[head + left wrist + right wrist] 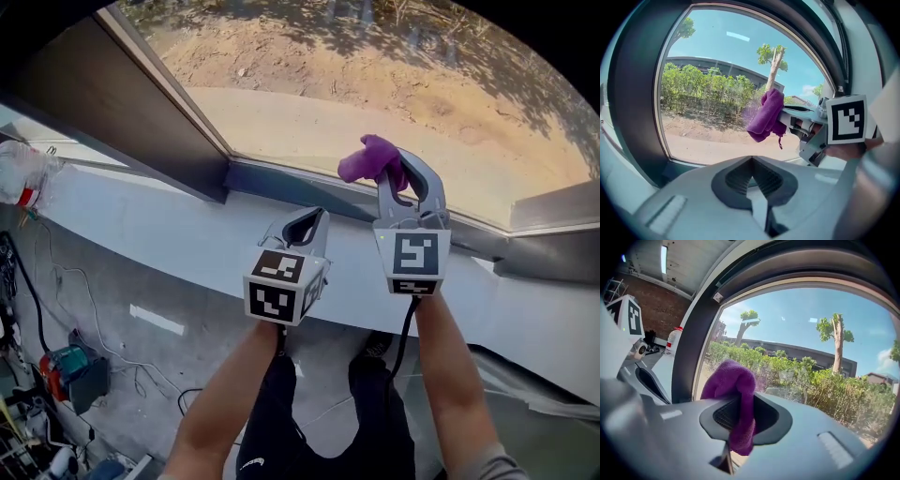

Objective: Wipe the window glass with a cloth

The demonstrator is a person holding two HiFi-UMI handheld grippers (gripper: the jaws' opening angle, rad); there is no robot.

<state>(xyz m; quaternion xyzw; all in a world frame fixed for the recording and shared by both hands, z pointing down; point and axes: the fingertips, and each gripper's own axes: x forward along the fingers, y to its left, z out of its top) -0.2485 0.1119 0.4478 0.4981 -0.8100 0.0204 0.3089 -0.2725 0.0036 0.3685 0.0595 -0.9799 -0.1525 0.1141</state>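
**Item 1. Right claw** (740, 420): the jaws were closed on a purple cloth (733, 385). Only a narrow fold was pinched between the pads. The bulk was bunched past the tips toward 11 o'clock, and a short tail hung below.

**Item 2. Left claw** (752, 180): the jaws were together with nothing between them. I held it at 8 o'clock of the right claw, above the sill (178, 230), taking no part.

**Item 3. Window glass** (394, 75): the cloth sat at the lower part of the pane, near the bottom frame (281, 187). A faint purple reflection lay beside the bunch, so I judged it very close. I could not confirm contact.

**Item 4. Risks, as I judged them:**
- Slip: the grip took only a thin fold, so drag across the pane could pull the cloth out of the jaws.
- Scrape: the bunch lay off toward 11 o'clock. A stroke led from the other side could put bare jaw tips on the glass.
- Clash: the left claw was near, at 8 o'clock, and a wide sweep that way could strike it.

**Item 5. Containers:** one plastic bottle (23, 173) with red at its top stood on the sill at 9 o'clock, well apart from both claws. Its contents could not be made out. I saw no other container clearly. Cables (84, 291) lay on the floor below.
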